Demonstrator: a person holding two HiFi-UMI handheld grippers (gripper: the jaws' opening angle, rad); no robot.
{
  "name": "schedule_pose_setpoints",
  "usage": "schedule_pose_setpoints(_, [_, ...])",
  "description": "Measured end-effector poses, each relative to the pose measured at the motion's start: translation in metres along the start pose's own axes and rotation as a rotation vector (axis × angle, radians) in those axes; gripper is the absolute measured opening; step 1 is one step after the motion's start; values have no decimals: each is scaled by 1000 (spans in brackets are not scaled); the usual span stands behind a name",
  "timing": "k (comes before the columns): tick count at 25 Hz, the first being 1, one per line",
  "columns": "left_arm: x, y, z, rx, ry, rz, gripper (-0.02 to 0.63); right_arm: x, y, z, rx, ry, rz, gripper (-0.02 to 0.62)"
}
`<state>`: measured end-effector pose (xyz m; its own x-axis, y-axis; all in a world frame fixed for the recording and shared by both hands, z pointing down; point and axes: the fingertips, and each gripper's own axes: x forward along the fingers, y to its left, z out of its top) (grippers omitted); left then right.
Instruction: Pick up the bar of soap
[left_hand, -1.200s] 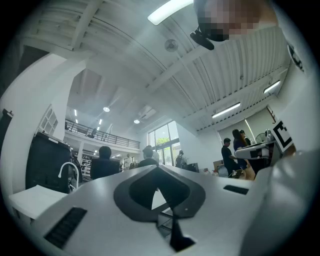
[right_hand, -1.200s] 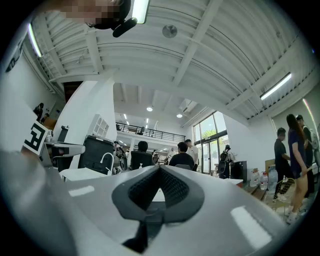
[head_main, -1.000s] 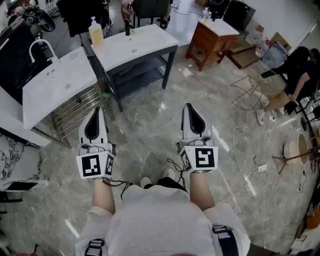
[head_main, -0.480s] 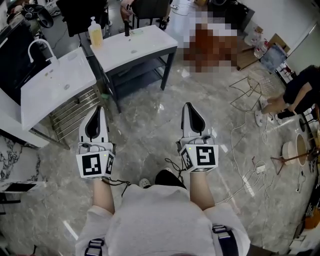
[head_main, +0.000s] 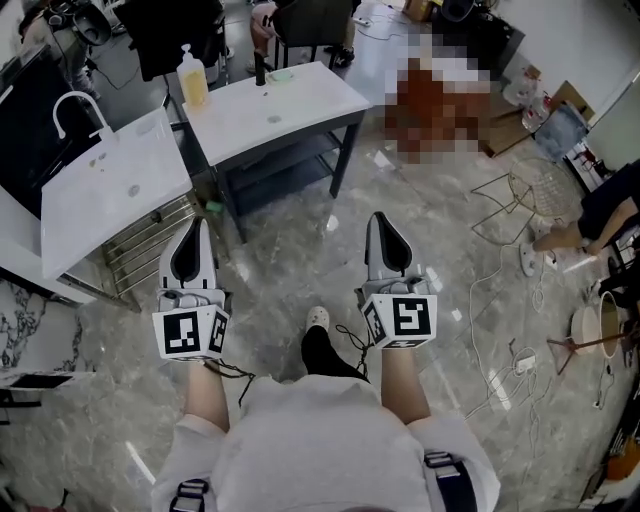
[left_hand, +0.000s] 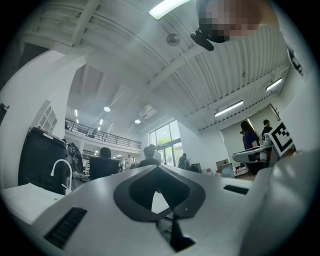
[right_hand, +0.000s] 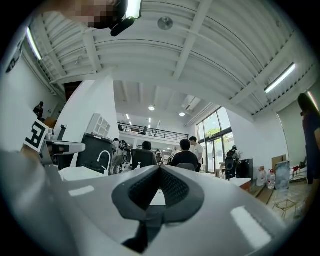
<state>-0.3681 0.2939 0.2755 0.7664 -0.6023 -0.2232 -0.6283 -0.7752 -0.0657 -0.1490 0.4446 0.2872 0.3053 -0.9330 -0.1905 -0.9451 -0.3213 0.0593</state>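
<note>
Room: a grey marble floor (head_main: 290, 250) is spreading under the person, with cables (head_main: 500, 300) trailing at 3 o'clock.
Furniture: a white table (head_main: 300, 105) is standing at 12 o'clock from the grippers, and a white sink (head_main: 110, 190) with a curved tap (head_main: 72, 105) is sitting at 10 o'clock.
Change: both pieces of furniture are sitting lower and slightly further right in the head view than a second ago, and the far end of the table is now showing in full.
Stride: one pale shoe (head_main: 317, 318) is now stepping out ahead between the two arms, where two shoes were showing side by side before.
Bar of soap (head_main: 283, 72): a small pale green slab, too small to be sure of, is lying at the table's far edge, just beside a dark bottle (head_main: 261, 68); a yellow pump bottle (head_main: 193, 78) is standing at 10 o'clock from it.
Left gripper (head_main: 197, 222): its tongs are pressing together on nothing, pointing toward 12 o'clock, well apart from the soap.
Right gripper (head_main: 377, 216): its tongs are likewise pressing together and empty, holding the same spot in the head view as before.
</note>
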Motion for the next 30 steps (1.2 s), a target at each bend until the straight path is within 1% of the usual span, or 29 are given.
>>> schedule_pose_setpoints(4, [56, 6, -6, 5, -18, 43, 8, 58, -30, -5, 8, -19, 34, 11])
schedule_pose_setpoints(11, [162, 1, -10, 25, -42, 76, 8, 154, -84, -11, 5, -43, 95, 11])
schedule_pose_setpoints(16, [221, -7, -19, 45, -58, 68, 8, 202, -116, -25, 19, -47, 118, 11])
schedule_pose_setpoints(18, [236, -10, -24, 51, -55, 67, 8, 216, -124, -32, 28, -45, 126, 11])
schedule_pose_setpoints(22, [258, -9, -36, 66, -25, 72, 8, 242, -130, -45, 53, -37, 144, 11])
schedule_pose_setpoints(27, [292, 11, -53, 65, -9, 82, 8, 281, -132, -59, 57, -26, 153, 11])
schedule_pose_setpoints(30, [321, 28, -61, 64, -15, 73, 8, 313, -134, -66, 52, -25, 141, 11])
